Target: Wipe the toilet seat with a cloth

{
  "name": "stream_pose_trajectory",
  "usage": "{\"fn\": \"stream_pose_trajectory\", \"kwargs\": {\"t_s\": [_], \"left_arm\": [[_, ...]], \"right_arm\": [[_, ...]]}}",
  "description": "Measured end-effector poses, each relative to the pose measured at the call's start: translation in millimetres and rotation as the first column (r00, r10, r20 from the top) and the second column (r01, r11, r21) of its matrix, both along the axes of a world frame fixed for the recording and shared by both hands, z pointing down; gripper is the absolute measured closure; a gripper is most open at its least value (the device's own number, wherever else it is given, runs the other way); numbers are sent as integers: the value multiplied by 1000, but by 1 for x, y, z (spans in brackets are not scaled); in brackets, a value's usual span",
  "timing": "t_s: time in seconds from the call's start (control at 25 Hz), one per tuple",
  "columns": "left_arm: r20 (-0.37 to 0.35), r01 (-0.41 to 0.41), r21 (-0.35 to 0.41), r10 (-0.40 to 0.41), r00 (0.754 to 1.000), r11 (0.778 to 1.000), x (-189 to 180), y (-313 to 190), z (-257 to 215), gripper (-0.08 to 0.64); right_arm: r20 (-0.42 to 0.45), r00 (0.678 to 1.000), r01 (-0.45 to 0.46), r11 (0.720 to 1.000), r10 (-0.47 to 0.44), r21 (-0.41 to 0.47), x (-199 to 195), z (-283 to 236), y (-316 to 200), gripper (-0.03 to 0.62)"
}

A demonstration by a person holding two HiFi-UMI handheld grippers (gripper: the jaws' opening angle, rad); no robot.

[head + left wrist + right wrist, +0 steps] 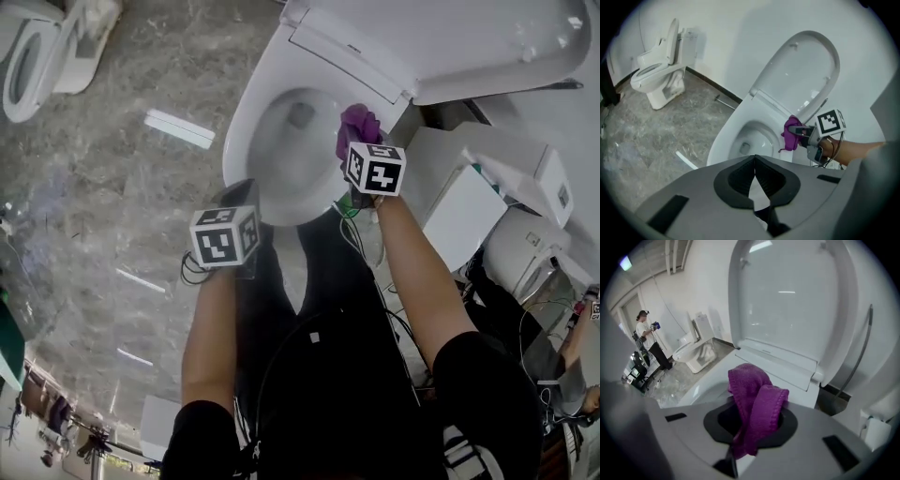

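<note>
Right gripper (752, 426): jaws pinched on a bunched purple cloth (754, 401), which stands up out of the pads in two folds. The right gripper view shows this grip plainly. It also shows the raised lid (787, 291) close ahead, and a person (647, 341) standing far off by a second toilet (693, 350).

The head view places the cloth (358, 125) at the right rear of the toilet seat (246, 127), close to the hinge, with the marker cube just behind it. It does not show whether the cloth presses on the seat.

Left gripper (754, 174): jaws pressed together, nothing between them, as its own view shows. In the head view it (240, 195) hangs over the front edge of the seat, well apart from the cloth. The left gripper view alone shows the right gripper (802, 132) from the side, its cloth (791, 134) against the seat's (723, 140) far rim below the open lid (801, 70).
</note>
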State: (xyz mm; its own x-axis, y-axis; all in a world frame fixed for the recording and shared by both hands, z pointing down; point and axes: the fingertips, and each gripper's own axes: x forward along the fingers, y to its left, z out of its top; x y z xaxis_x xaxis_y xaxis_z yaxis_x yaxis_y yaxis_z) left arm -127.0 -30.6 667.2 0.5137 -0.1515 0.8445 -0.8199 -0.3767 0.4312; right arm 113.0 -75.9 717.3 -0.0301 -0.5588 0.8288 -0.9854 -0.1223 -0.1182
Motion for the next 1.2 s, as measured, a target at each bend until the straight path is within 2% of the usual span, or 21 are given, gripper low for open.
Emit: {"fn": "stream_pose_trajectory", "kwargs": {"t_s": [0.2,0.36,0.52,0.68,0.84,1.0,1.2], "left_arm": [[-6,31,147,-30,1000,989,11,-24,-76,551],[-34,68,216,-63,997,974,30,-19,-151,551],[-68,110,349,-92,993,931,52,-47,-238,551],[-110,140,398,-104,988,907,69,-30,-318,551],[-131,155,464,-105,986,872,77,-31,-388,551],[-140,174,533,-117,983,828,80,-44,-441,551],[-135,167,622,-105,985,765,83,-55,-491,551]], "right_arm": [[-6,1000,23,982,-23,188,-13,-111,7,537],[1,1000,9,956,-9,295,-8,-203,32,537],[3,1000,12,906,-15,424,3,-290,15,537],[35,999,4,871,-24,492,10,-376,38,537],[43,997,22,799,-60,601,12,-464,36,537],[14,995,65,726,-102,684,13,-523,23,537],[31,990,68,663,-137,745,8,-570,6,537]]}}
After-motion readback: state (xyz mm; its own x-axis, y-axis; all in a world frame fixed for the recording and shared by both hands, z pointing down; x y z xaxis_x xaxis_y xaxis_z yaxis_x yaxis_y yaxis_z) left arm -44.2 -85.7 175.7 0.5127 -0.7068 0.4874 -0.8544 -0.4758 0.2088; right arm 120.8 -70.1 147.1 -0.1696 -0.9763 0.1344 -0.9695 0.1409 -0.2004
